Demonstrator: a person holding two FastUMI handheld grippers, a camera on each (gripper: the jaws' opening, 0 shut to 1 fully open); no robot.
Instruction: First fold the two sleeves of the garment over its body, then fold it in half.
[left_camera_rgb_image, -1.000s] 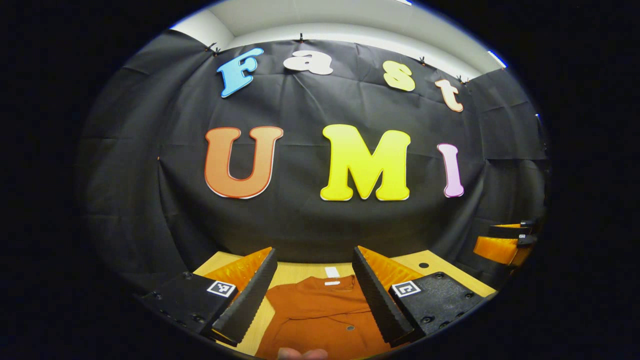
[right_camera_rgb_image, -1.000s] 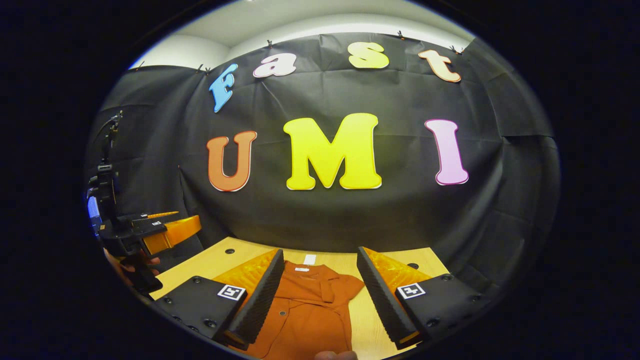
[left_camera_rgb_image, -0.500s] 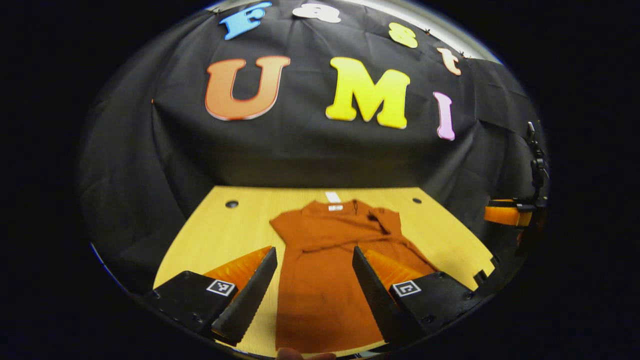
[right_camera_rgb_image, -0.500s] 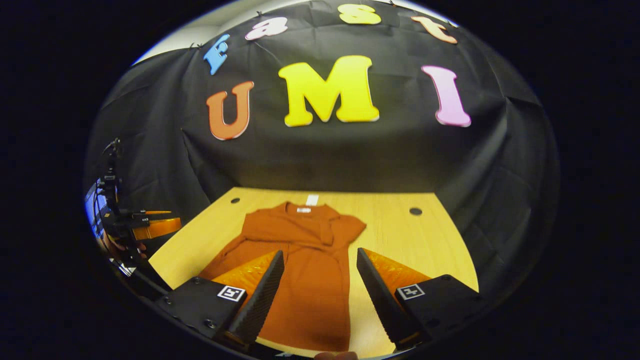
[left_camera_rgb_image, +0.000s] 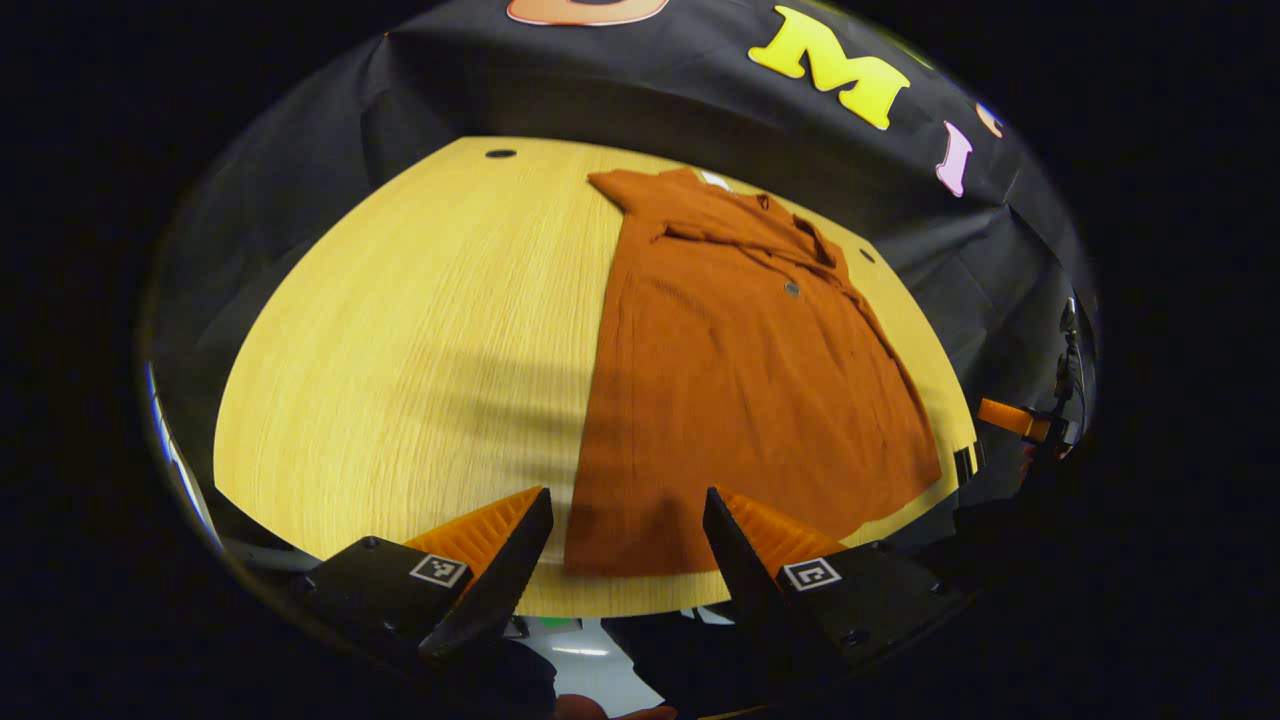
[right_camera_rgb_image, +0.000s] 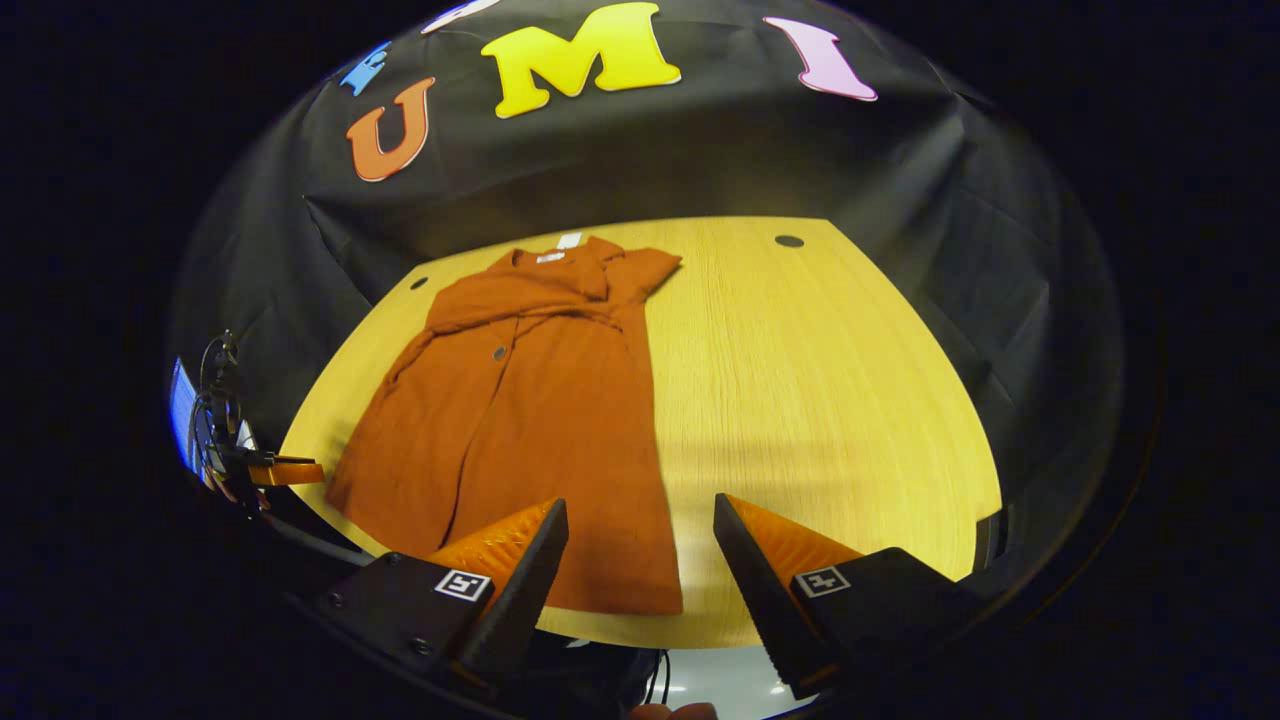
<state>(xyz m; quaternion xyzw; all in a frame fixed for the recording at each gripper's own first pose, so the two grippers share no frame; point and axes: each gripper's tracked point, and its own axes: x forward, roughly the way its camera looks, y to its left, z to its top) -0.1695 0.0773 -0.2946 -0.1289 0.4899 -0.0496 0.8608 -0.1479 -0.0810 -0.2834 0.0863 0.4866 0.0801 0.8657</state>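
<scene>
Both cameras have tipped down hard in the last second: a moment ago I was looking mostly at the booth wall with only a sliver of cloth below, and now the whole desk (left_camera_rgb_image: 400, 330) is under me. That tells me I'm swinging in over the near edge for the last step.

The rust-orange garment (left_camera_rgb_image: 740, 370) lies flat on the desk, collar toward the far wall, hem along the near edge. From the right gripper view the garment (right_camera_rgb_image: 530, 400) looks narrow at the top, with both short sleeves (right_camera_rgb_image: 560, 290) lying across the chest, so I judge the sleeve folds done and the fold in half still to come.

My left tool (left_camera_rgb_image: 625, 540) hangs over the near left corner of the hem, fingers spread apart, nothing between them, not touching cloth as far as I can tell. My right tool (right_camera_rgb_image: 640, 550) is over the near right corner, also spread wide and empty. I can see the other tool off at the side in each view, small, at the desk's edge (left_camera_rgb_image: 1015, 420) (right_camera_rgb_image: 285, 470).

Next, I reckon, each tool drops onto its hem corner, pinches, and carries it up to the collar. The cloth is thin and limp; a shallow bite may catch only the top layer.
</scene>
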